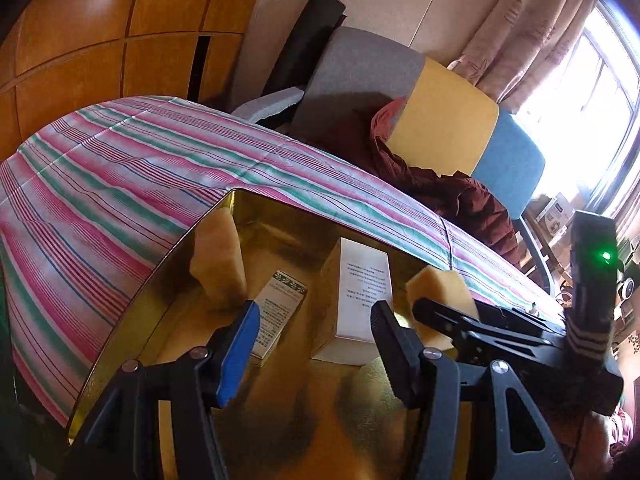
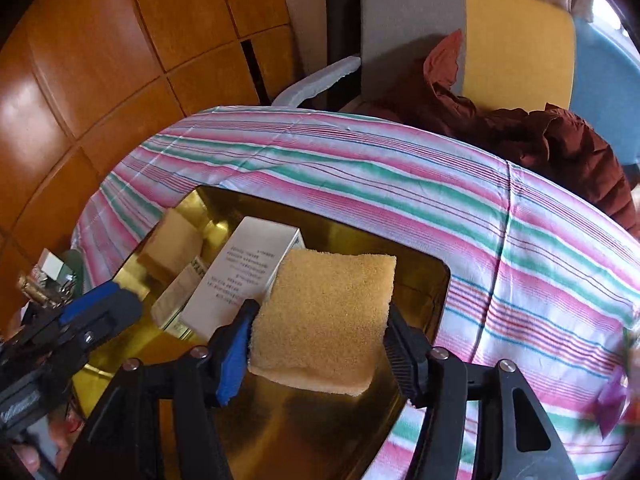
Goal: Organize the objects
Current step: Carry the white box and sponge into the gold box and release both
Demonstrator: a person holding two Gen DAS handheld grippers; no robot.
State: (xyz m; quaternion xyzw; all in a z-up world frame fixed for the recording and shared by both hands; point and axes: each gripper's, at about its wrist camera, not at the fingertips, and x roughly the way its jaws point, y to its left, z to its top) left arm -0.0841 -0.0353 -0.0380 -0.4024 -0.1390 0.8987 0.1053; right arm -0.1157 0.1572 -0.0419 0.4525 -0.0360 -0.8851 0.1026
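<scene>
A shiny gold tray (image 1: 132, 340) (image 2: 424, 292) lies on the striped tablecloth. In it lie a white box (image 1: 362, 296) (image 2: 240, 276), a smaller box with green print (image 1: 278, 306) (image 2: 176, 296), and a yellow sponge (image 1: 218, 268) leaning against the tray's wall. My right gripper (image 2: 318, 332) is shut on a second yellow sponge (image 2: 324, 316) (image 1: 438, 292) and holds it over the tray. My left gripper (image 1: 314, 332) is open and empty, low over the tray in front of the two boxes. It also shows at the left of the right wrist view (image 2: 100, 304).
The striped pink, green and white cloth (image 1: 140, 168) (image 2: 400, 184) covers the table. Behind it stands a grey, yellow and blue chair (image 1: 448, 124) (image 2: 516, 40) with a dark red jacket (image 1: 452, 192) (image 2: 560, 140). Wooden cabinets (image 1: 100, 40) are at the left, a window (image 1: 580, 100) at the right.
</scene>
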